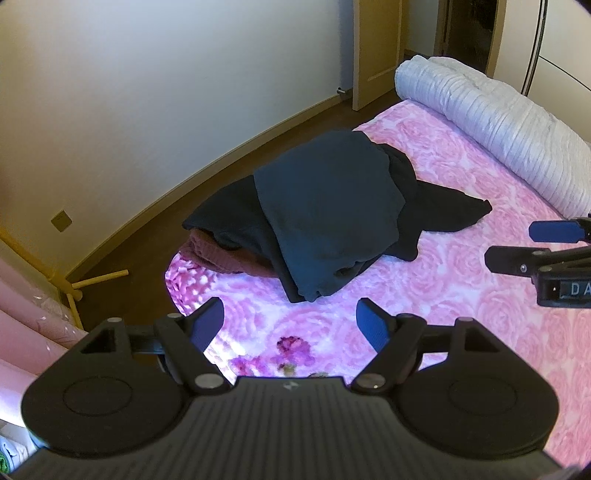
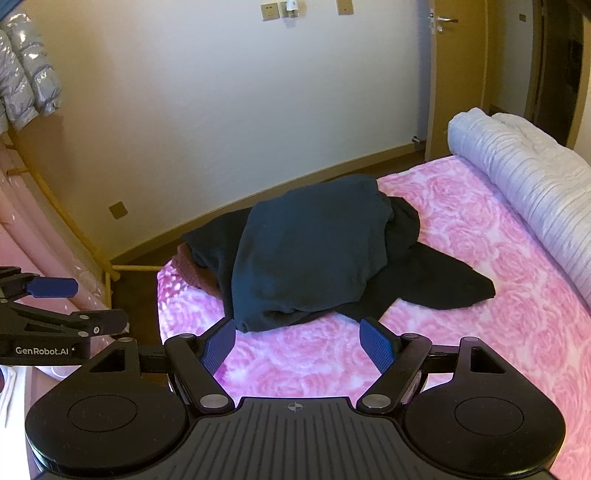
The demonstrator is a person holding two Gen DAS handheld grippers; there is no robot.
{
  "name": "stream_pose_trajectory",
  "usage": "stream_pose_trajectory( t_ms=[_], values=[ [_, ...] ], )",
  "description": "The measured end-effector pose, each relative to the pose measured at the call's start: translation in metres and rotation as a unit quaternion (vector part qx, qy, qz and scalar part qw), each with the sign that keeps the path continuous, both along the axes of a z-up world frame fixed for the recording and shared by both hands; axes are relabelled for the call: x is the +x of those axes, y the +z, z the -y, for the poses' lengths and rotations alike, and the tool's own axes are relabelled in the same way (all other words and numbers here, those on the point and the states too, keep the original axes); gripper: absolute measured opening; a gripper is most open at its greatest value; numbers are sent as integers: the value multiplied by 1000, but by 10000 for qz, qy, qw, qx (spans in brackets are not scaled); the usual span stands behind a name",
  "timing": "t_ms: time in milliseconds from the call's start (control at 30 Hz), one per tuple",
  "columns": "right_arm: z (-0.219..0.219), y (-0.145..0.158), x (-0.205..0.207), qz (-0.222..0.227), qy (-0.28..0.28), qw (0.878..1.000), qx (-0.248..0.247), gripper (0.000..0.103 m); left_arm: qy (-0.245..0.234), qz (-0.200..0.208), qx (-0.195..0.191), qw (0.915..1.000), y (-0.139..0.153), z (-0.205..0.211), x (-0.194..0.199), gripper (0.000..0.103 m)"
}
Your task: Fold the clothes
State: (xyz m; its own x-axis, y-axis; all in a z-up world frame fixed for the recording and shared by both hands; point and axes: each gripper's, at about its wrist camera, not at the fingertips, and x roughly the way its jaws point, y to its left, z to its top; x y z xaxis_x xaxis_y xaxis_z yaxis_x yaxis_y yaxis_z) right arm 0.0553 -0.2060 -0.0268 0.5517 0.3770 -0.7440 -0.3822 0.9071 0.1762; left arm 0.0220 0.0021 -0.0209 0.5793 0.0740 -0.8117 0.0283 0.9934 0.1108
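Three garments make up one heap at the centre of both views: a dark teal top [image 1: 325, 218] folded over a black garment [image 1: 439, 210], with a maroon piece [image 1: 225, 256] poking out beneath at the heap's left. Pile sits on the pink rose-print bed [image 1: 461, 306], close to the bed's left edge and rounded near corner, where brown floor [image 1: 155, 229] begins. One rolled white quilt [image 1: 491, 122] lies along the upper right of the frame, well apart from the pile. Two tools: left tool [image 1: 290, 325] at bottom centre of its own view, blue pads spread apart, nothing between them; right tool [image 2: 297, 345] likewise spread and empty, low in its view, just short of the teal hem. Bare bedding lies open between each tool and the heap, and to the heap's right. Right view alone shows wall sockets [image 2: 269, 11], a door handle [image 2: 439, 20] and a silver puffer jacket [image 2: 27, 88] upper left; left view alone shows purple blossoms [image 1: 291, 350] printed near the bed's front.
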Motion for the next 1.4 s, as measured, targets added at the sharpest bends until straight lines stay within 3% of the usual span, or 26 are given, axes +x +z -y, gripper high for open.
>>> stream_pose_trajectory(
  t_ms=[1200, 1400],
  values=[
    [29, -6, 0, -99, -73, 9997, 228, 77, -51, -27, 62, 10000, -1, 12, -17, 76],
    [47, -20, 8, -227, -318, 9991, 176, 77, -272, -85, 134, 9995, -14, -8, 4, 75]
  ],
)
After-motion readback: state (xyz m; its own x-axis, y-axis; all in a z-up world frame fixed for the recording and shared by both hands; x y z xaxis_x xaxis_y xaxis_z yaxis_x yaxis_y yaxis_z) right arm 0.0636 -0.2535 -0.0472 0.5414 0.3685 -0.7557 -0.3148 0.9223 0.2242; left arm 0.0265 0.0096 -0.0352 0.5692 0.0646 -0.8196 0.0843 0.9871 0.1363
